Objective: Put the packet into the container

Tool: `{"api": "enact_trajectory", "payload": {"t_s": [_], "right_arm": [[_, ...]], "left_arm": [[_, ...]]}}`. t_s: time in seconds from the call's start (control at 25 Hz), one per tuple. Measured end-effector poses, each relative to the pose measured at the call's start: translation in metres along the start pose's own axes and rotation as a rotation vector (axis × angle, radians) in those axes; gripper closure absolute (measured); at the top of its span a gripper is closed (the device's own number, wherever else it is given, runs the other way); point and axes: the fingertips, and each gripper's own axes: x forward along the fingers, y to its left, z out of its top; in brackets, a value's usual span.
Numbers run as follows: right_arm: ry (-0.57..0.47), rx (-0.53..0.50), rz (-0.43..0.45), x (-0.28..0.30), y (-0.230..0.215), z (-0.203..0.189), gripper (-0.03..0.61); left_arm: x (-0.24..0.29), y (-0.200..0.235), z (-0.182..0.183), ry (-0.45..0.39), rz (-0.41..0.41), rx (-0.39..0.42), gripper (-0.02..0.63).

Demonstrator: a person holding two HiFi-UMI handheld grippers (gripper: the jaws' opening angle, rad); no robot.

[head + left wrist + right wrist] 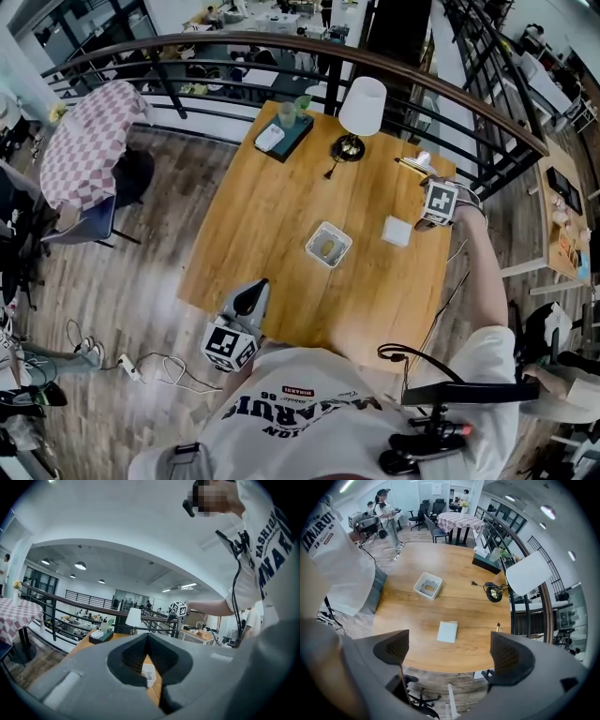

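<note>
Right gripper: jaws wide apart, nothing between them. It hangs above the right part of the light wooden table, looking down. Just ahead of its jaws, on bare wood, lies the flat, pale white square packet; no jaw touches it. Further out on the same line stands the small white square open-topped container, near the table's middle and apart from the packet. We note a yellowish patch on its bottom and cannot tell what it is. Left gripper: jaws together, tips meeting, clamped on nothing. It is held low at the table's near edge on our left, well apart from packet and container; the container shows only through the gap below its tips. A white-shaded table lamp stands at the far edge, out of the way. Status, as we judge it: nothing of the task is done; the packet is not yet gripped or lifted. Left to do: lower the right gripper onto the packet, close, carry it to the container, release inside. The packet lies flat, so we expect catching an edge to be the awkward part.
</note>
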Motion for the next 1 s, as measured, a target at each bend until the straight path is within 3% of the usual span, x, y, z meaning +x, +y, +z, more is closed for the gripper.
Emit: {"api": "enact_trajectory", "payload": {"t_s": [0.52, 1.0], "right_arm": [[0.072, 0.022, 0.070, 0.115, 0.000, -0.014, 0.046], [0.068, 0.073, 0.077, 0.211, -0.003, -0.023, 0.046]], "left_arm": [[0.006, -0.003, -0.006, 0.033, 0.007, 0.006, 0.615], [0.005, 0.003, -0.015, 0.073, 0.042, -0.008, 0.615]]}}
